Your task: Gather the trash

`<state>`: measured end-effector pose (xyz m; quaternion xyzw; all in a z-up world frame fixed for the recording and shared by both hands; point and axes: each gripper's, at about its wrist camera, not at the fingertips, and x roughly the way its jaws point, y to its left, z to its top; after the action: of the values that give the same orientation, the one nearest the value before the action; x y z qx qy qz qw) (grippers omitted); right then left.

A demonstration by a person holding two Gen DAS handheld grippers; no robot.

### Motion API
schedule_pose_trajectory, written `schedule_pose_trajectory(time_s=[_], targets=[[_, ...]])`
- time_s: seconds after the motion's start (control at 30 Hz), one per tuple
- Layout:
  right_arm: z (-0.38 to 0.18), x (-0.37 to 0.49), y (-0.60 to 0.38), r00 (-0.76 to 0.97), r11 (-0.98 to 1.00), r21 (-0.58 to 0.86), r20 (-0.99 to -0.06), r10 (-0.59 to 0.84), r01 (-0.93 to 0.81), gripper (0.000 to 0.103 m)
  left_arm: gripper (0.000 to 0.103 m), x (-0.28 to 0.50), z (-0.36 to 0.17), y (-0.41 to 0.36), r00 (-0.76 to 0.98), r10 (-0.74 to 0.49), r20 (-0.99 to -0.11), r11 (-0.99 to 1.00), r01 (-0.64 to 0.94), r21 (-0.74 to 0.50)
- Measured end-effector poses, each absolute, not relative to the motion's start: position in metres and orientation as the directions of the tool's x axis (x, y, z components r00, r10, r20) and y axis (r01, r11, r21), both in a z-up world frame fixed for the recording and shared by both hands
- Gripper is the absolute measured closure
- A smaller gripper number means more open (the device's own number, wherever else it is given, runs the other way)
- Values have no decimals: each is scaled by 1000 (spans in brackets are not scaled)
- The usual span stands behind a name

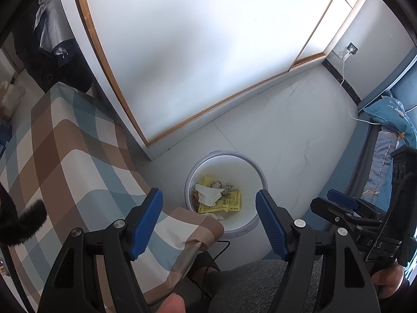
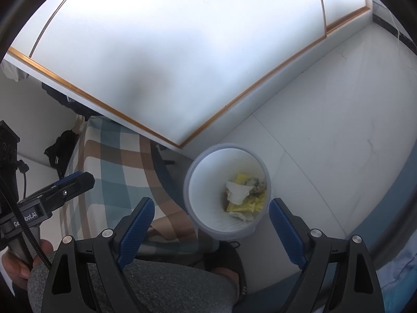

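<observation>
With tissues and yellow packets (image 1: 230,203) already in the white bin (image 1: 256,172) at lower centre, both the left gripper (image 1: 209,219) and right gripper (image 2: 211,221) hover with jaws wide and empty, so collection looks largely done.

Both grippers' jaws wide apart, empty

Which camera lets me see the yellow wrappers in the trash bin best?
The left wrist view: the yellow wrappers lie spread out and plain inside the bin. The right wrist view shows them too, but half hidden behind the bin's wall.
</observation>
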<state>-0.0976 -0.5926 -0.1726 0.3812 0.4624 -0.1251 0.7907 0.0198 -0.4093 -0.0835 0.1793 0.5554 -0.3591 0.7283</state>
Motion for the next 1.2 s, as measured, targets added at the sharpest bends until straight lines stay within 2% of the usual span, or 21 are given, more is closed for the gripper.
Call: schedule_pose_trajectory(time_s=[1.2], targets=[[-173,-96,-594,538,682,484,-829,156,548,13,32,15,-79,-407,152,-344,-927,683,717,-136]])
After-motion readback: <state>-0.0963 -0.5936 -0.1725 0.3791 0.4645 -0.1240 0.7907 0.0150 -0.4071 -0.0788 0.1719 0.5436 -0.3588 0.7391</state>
